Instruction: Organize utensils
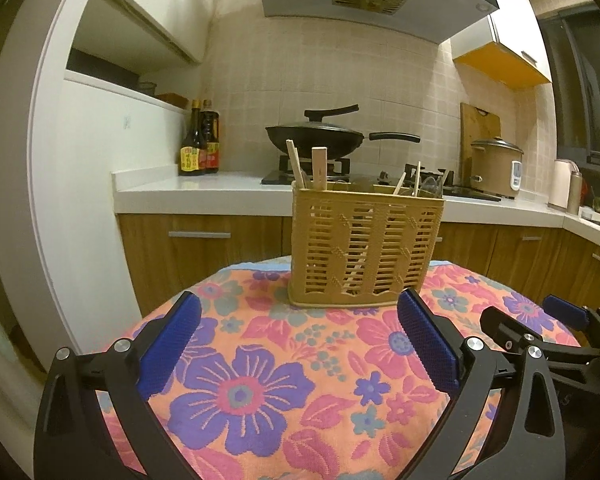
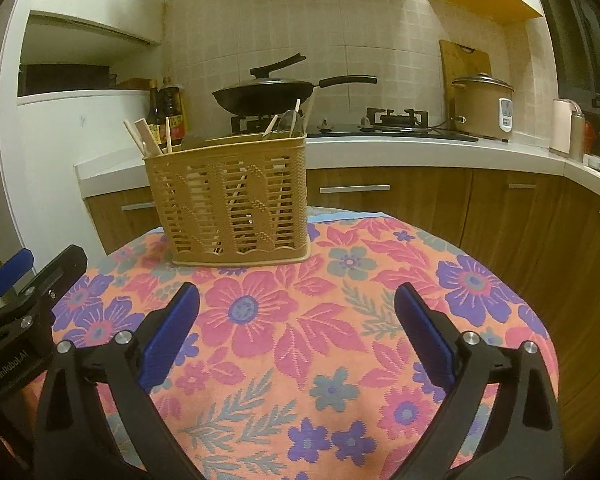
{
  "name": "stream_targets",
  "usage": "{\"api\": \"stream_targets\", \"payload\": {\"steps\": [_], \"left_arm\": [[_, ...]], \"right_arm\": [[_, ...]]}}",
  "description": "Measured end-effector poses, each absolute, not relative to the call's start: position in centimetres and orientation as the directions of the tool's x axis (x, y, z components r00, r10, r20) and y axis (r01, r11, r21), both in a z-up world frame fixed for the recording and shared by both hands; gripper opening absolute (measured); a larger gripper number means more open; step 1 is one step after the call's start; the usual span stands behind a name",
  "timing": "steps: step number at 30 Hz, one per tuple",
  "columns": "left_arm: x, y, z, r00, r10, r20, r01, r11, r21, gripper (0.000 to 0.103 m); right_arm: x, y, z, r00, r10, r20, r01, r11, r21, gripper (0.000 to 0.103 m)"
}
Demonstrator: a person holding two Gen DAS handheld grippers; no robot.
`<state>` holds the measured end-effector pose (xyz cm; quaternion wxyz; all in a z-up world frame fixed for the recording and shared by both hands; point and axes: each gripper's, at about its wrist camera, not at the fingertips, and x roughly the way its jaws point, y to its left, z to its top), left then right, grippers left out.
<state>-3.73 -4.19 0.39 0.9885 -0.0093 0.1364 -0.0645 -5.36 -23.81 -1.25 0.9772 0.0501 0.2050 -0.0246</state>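
A: Blue-padded left gripper (image 1: pixel 300 312) — sitting spread wide over the floral cloth (image 1: pixel 260 380), nothing between the pads. Right gripper (image 2: pixel 298 304) doing the same, spread and empty.

B: Where's the caddy lying from them?

A: Tan slotted utensil basket (image 1: pixel 366 248) is standing upright straight ahead of both, at the far edge of the cloth. In the left wrist view it's sitting slightly right of centre, its near base almost meeting the right fingertip. In the right wrist view the basket (image 2: pixel 236 204) is sitting left of centre and clearly further off.

B: So the left is nearer?

A: Judging so — the left one is looking closer. Basket's long axis is running side to side across both views, opening facing up.

B: Contents?

A: Chopsticks (image 1: pixel 296 164) and a wooden handle (image 1: pixel 320 168) are poking up at the left end, more sticks and something clear (image 1: pixel 432 186) at the right end — all leaning, not vertical. No loose utensils are showing on the cloth, so sorting is looking mostly finished. Any grab would be going down from above onto a protruding handle.
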Motion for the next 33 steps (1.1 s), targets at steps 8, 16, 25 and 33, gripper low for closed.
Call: {"api": "stream_targets", "payload": {"steps": [8, 16, 25, 33], "left_arm": [[-3.64, -4.11, 0.35, 0.953, -0.131, -0.273, 0.125, 0.991, -0.039, 0.095], [-3.55, -4.06, 0.34, 0.953, -0.13, -0.275, 0.124, 0.991, -0.039, 0.095], [-3.55, -4.08, 0.36, 0.953, -0.13, -0.274, 0.124, 0.992, -0.038, 0.095], [-3.47, -4.08, 0.23, 0.952, -0.131, -0.277, 0.126, 0.991, -0.037, 0.095]], "right_arm": [[-5.16, -23.94, -1.31, 0.91, -0.024, -0.413, 0.071, 0.993, 0.099, 0.095], [-5.1, -23.92, -1.37, 0.91, -0.024, -0.414, 0.072, 0.992, 0.101, 0.095], [-5.02, -23.98, -1.44, 0.909, -0.023, -0.415, 0.072, 0.992, 0.103, 0.095], [-4.99, -24.01, -1.45, 0.91, -0.023, -0.415, 0.072, 0.992, 0.103, 0.095]]}}
